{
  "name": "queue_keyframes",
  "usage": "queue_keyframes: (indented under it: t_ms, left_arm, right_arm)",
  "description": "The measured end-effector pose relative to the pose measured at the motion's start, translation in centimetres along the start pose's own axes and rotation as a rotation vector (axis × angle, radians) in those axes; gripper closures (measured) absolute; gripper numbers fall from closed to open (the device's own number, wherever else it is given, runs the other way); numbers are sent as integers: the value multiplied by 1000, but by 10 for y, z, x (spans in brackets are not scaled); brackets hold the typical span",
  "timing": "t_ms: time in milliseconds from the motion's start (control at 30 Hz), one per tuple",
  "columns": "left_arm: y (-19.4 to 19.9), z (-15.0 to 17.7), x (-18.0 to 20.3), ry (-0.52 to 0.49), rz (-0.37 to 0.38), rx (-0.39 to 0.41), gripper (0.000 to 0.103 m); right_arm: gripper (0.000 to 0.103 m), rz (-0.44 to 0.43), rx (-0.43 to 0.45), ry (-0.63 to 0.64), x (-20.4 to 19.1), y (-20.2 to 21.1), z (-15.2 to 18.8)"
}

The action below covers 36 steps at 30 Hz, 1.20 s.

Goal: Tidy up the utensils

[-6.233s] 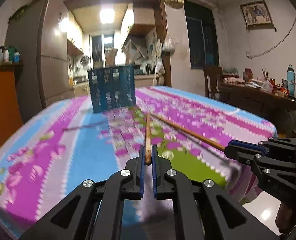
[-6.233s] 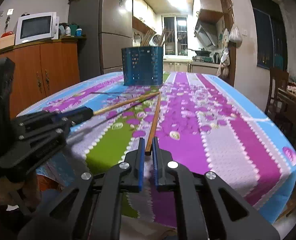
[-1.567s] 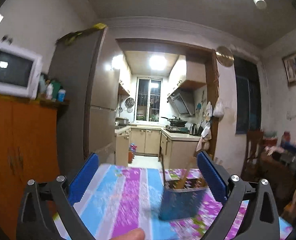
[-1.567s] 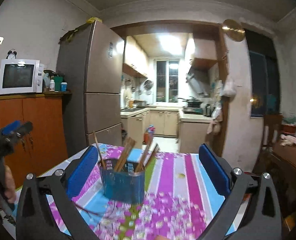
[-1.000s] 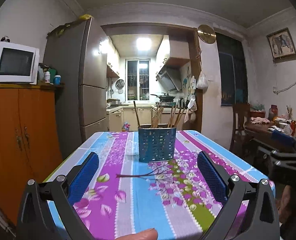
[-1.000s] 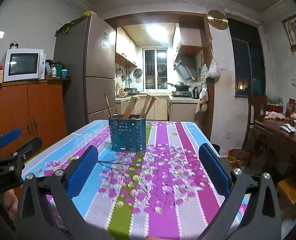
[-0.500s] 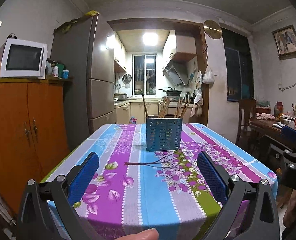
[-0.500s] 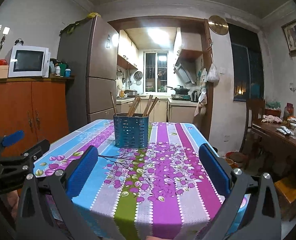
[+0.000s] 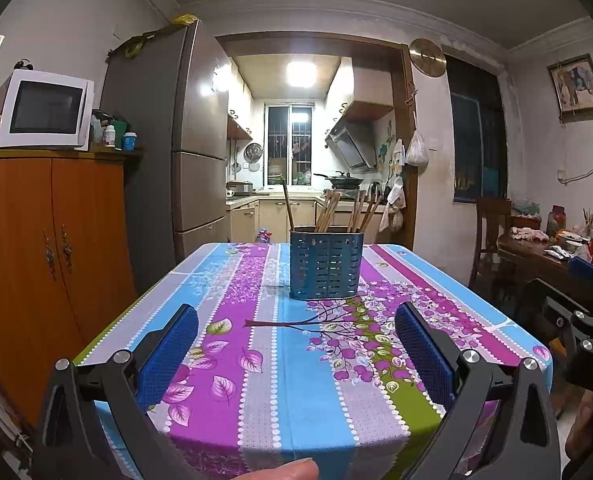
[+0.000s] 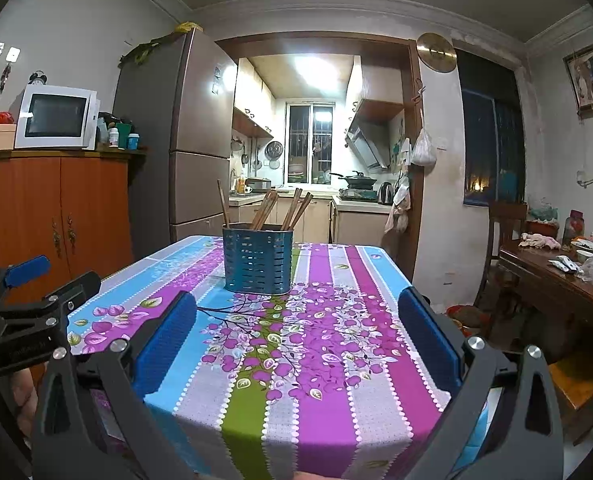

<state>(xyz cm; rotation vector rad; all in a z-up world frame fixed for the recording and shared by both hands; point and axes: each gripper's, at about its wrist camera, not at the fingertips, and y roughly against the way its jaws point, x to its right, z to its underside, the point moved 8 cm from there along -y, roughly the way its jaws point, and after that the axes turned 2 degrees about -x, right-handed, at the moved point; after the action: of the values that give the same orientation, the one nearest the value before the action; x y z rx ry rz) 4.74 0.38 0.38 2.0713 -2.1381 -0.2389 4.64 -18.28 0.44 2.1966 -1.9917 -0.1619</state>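
Cabinet side: orange cabinet (image 9: 52, 248) with a microwave (image 9: 44, 109) on top, far left, nothing there for me to handle.

Left gripper (image 9: 296, 354): I've got it held low at the near edge of the table (image 9: 232, 420), fingers spread wide, blue pads well apart, nothing between them.

Table surface: floral cloth, and from both wrist views I see no loose utensil lying on it. The thin dark line near the middle is a printed branch, not a chopstick.

Holder: blue slotted utensil holder (image 9: 325, 264) stands upright toward the far half of the table, centred in my left view, a bit left of centre in my right view (image 10: 258, 260).

Chopsticks (image 9: 338, 210): a bunch of brown wooden sticks stands in the holder, leaning at different angles; one stick is apart on the left side. I can't count them exactly.

Right gripper (image 10: 296, 350): also back at the near table edge, fingers fully apart, holding nothing.

Side table: dark wooden side table (image 10: 556, 280) far right, cluttered, and I can't tell whether anything on it belongs to this job.

Progress: I judge the job as good as done, everything visible is in the holder.

Left to do: at most, a look round for strays outside these views.
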Motion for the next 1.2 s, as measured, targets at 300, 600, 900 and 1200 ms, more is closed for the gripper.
queue_keyframes:
  t_ms: [300, 600, 900, 1200]
  left_arm:
    - [0, 2, 5, -17, -5, -2, 5]
    - [-2, 2, 4, -18, -9, -7, 5]
    - [-1, 1, 5, -25, -2, -1, 5]
    - [3, 0, 7, -28, 2, 9, 5]
  right_arm:
    - [5, 5, -10, -2, 2, 2, 5]
    - [5, 1, -11, -6, 4, 1, 5]
    - [5, 12, -15, -7, 7, -2, 5]
    - [5, 17, -12, -2, 8, -3, 3]
